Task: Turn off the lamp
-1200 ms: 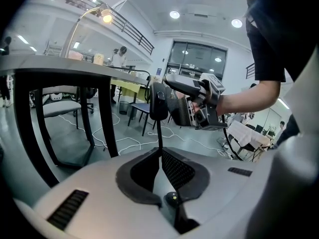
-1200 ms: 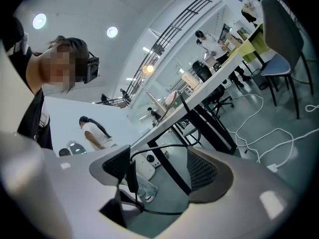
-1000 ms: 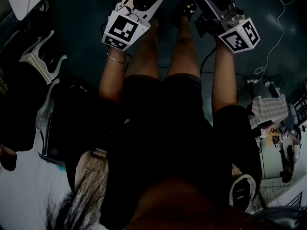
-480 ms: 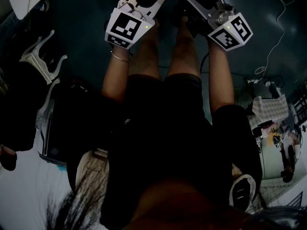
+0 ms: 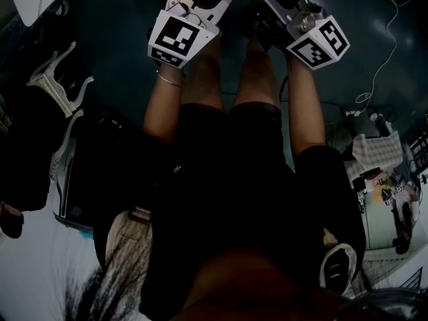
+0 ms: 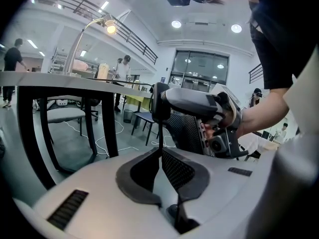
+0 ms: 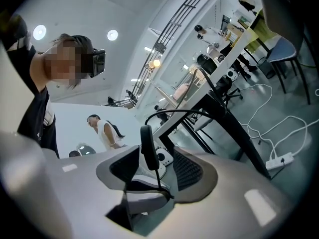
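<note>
A slim metal desk lamp (image 6: 110,28) with a curved arm stands on a long pale-topped desk (image 6: 75,80) with black legs, at the upper left of the left gripper view, and its bulb is lit. Below the desk edge a thin black cord (image 6: 160,133) carries an oblong black inline switch (image 6: 159,101). The left gripper (image 6: 160,152) has its grey jaws drawn together at the tips on this cord just beneath the switch, and the cord runs straight up from them. The right gripper (image 7: 158,158) meets it from the opposite side. Its jaws have just been closing and stand partly apart, with the switch upright between them. The switch sits nearer the left-hand pad in that view, with a clear gap to the other, so neither pad visibly presses on it. Above the switch the cord arcs over towards the desk. In the head view both grippers are held close together above the person's bare legs (image 5: 227,72), their tips running off the top edge. A white power strip (image 7: 280,160) with white cables lies on the grey floor (image 7: 299,108) beyond the desk.
</note>
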A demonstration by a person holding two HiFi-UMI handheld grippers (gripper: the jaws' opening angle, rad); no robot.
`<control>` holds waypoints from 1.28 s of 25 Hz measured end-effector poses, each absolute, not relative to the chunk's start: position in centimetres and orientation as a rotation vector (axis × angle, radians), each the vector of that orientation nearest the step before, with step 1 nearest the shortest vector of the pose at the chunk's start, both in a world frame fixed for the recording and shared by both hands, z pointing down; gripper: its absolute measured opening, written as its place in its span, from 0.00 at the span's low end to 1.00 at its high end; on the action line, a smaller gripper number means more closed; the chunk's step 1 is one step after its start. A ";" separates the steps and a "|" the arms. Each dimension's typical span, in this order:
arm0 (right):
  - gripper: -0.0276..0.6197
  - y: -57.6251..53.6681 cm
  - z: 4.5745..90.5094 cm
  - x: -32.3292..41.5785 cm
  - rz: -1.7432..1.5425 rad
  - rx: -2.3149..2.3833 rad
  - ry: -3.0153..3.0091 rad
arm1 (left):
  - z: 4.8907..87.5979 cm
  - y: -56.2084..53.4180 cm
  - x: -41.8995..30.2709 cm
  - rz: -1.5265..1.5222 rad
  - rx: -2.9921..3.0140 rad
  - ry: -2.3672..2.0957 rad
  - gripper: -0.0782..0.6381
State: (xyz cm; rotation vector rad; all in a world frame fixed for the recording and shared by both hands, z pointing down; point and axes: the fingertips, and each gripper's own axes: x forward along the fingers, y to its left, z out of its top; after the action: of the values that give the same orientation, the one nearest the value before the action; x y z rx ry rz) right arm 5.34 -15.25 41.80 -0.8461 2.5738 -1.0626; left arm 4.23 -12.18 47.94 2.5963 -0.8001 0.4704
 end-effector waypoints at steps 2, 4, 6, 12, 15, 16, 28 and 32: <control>0.32 -15.2 41.7 5.3 -1.055 -0.846 2.574 | 47.9 -12.2 4.3 0.467 2.597 -0.803 0.14; 0.27 -15.3 41.6 5.2 -1.047 -0.843 2.575 | 48.0 -12.4 4.1 0.469 2.597 -0.806 0.14; 0.23 -15.3 41.6 5.1 -1.044 -0.843 2.573 | 48.1 -12.5 4.0 0.474 2.598 -0.808 0.14; 0.19 -15.3 41.3 5.0 -1.034 -0.837 2.570 | 47.8 -12.5 4.1 0.470 2.600 -0.811 0.14; 0.18 -15.5 41.3 4.9 -1.029 -0.834 2.574 | 47.8 -12.5 4.0 0.471 2.603 -0.810 0.14; 0.18 -15.5 41.3 4.9 -1.028 -0.835 2.575 | 47.8 -12.6 4.0 0.471 2.603 -0.809 0.14; 0.17 -15.6 41.6 5.0 -1.045 -0.848 2.571 | 48.1 -12.4 4.1 0.469 2.597 -0.800 0.14; 0.17 -15.6 41.7 5.0 -1.045 -0.856 2.574 | 48.1 -12.4 4.1 0.471 2.597 -0.797 0.14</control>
State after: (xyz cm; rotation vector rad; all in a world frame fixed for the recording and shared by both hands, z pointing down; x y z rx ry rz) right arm 5.02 -15.60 41.72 -0.8562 2.5745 -1.0454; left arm 4.10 -12.38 48.13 2.5965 -0.7970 0.4712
